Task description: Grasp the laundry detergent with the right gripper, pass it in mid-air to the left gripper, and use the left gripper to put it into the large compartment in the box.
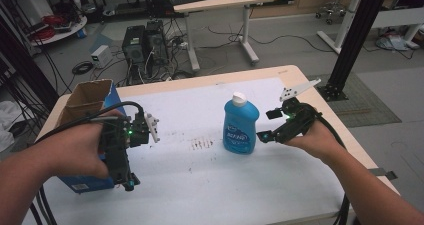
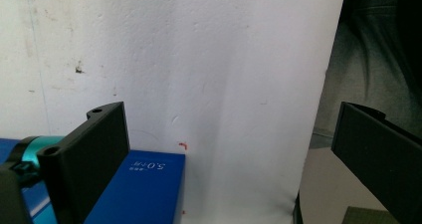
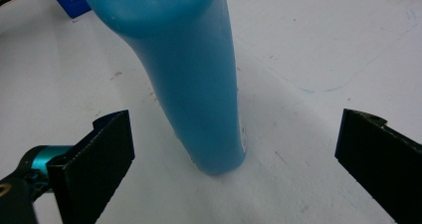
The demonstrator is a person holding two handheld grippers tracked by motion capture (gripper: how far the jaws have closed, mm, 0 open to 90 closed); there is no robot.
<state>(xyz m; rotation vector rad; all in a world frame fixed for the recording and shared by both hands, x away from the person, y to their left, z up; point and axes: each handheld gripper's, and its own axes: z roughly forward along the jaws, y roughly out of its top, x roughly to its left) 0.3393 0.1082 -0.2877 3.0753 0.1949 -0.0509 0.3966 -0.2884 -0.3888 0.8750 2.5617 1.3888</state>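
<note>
The blue bottle [image 1: 240, 125] stands upright mid-surface [image 1: 200, 185], just ahead of the right gripper [image 1: 267, 125], whose jaws are spread wide and touch nothing, while the left gripper [image 1: 129, 182], jaws likewise wide apart and empty, hangs over the blue box [image 1: 82, 182] at the surface's left edge.

Blue bottle [image 1: 240, 125] stands upright mid-table, just beside right gripper [image 1: 268, 125], w/ bare white mat around it. Blue box [image 1: 90, 110] blocks the left edge, touching left gripper [image 1: 129, 184].
</note>
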